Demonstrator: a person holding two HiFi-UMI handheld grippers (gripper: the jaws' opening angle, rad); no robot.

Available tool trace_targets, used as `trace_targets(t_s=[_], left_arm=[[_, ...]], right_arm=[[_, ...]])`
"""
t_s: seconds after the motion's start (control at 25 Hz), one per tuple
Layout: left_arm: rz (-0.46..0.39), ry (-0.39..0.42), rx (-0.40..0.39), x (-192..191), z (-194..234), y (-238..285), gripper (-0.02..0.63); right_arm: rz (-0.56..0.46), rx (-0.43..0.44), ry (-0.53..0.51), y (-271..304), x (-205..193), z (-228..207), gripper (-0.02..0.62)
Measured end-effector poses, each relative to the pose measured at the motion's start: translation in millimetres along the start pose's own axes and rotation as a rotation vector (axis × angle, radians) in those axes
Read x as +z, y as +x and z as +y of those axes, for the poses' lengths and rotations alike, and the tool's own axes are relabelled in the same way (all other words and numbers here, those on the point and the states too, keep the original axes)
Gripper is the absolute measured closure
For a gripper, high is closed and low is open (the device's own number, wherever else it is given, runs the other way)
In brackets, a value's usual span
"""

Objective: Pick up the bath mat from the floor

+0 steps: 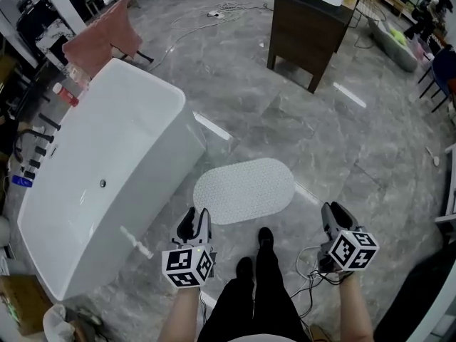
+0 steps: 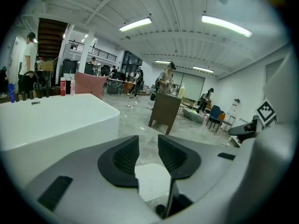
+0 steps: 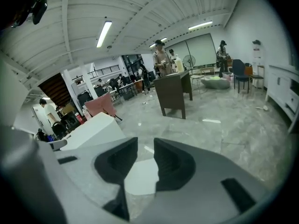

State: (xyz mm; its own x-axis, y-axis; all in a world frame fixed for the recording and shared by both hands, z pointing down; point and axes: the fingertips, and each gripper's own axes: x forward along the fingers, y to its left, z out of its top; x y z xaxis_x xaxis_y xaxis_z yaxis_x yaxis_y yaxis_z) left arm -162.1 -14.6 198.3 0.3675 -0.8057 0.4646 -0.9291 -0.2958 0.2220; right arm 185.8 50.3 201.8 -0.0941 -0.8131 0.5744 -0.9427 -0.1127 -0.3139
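A white oval bath mat (image 1: 244, 190) with a dotted texture lies flat on the grey marble floor, just right of the bathtub (image 1: 107, 169). My left gripper (image 1: 194, 223) hovers near the mat's near-left edge, jaws parted with nothing between them. My right gripper (image 1: 332, 218) hangs to the mat's right, apart from it, jaws also parted and empty. Through the gap of the left gripper (image 2: 148, 152) I see the bath mat (image 2: 153, 182) below. The right gripper (image 3: 145, 154) also frames the bath mat (image 3: 138, 177) between its black pads.
A dark wooden cabinet (image 1: 308, 21) stands at the back. A pink chair (image 1: 103, 35) is beyond the tub. Cables (image 1: 310, 276) trail on the floor by my feet (image 1: 265, 238). Several people (image 2: 167, 76) stand far off in the hall.
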Motion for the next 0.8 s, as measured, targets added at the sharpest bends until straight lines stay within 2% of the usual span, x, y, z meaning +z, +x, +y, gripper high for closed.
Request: trace_targets(t_s=[0.24, 0.6, 0.8], left_arm=[[0.023, -0.020, 0.031, -64.3, 10.4, 73.2, 0.476], [0.061, -0.024, 0.031, -201.6, 37.1, 185.4, 0.482], [0.046, -0.016, 0.040, -270.5, 59.4, 242.0, 0.482]], right_arm=[[0.022, 0.028, -0.034, 90.6, -37.1, -41.7, 0.497], [0.064, 0.067, -0.042, 220.3, -152.9, -106.3, 0.497], [0.061, 0.077, -0.053, 285.4, -213.9, -139.9, 0.497]])
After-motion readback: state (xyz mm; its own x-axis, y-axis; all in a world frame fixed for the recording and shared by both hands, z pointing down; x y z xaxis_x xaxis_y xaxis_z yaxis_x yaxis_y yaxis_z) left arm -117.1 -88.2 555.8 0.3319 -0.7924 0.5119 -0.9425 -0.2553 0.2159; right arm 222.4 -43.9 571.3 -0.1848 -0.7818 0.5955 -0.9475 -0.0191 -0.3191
